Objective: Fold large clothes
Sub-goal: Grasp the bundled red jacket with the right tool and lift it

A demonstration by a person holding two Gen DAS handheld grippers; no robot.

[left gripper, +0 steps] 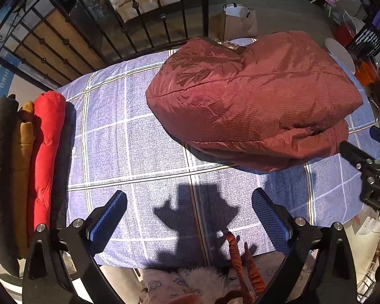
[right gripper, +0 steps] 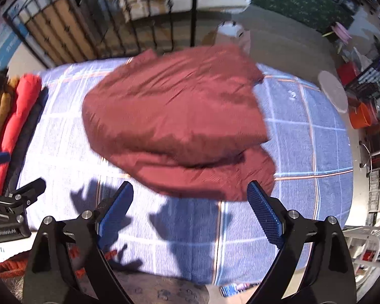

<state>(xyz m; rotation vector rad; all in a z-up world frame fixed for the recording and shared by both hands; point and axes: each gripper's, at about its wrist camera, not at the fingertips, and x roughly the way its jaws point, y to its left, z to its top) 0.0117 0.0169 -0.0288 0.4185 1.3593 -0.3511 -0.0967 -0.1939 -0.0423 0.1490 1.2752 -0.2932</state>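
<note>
A dark red puffy jacket [left gripper: 253,101] lies folded in a thick bundle on the blue checked cloth [left gripper: 129,136] of the table. It also shows in the right wrist view [right gripper: 174,121], blurred. My left gripper [left gripper: 190,200] is open and empty, above the cloth, in front of the jacket and apart from it. My right gripper [right gripper: 190,192] is open and empty, just in front of the jacket's near edge. The right gripper shows at the right edge of the left wrist view [left gripper: 372,167]. The left gripper shows at the left edge of the right wrist view [right gripper: 12,202].
Rolled garments, red [left gripper: 46,152], tan [left gripper: 24,152] and black [left gripper: 0,164], lie along the table's left side. A black metal railing [left gripper: 114,25] stands behind the table. A paper bag [left gripper: 236,20] sits on the floor beyond. Clutter fills the right side.
</note>
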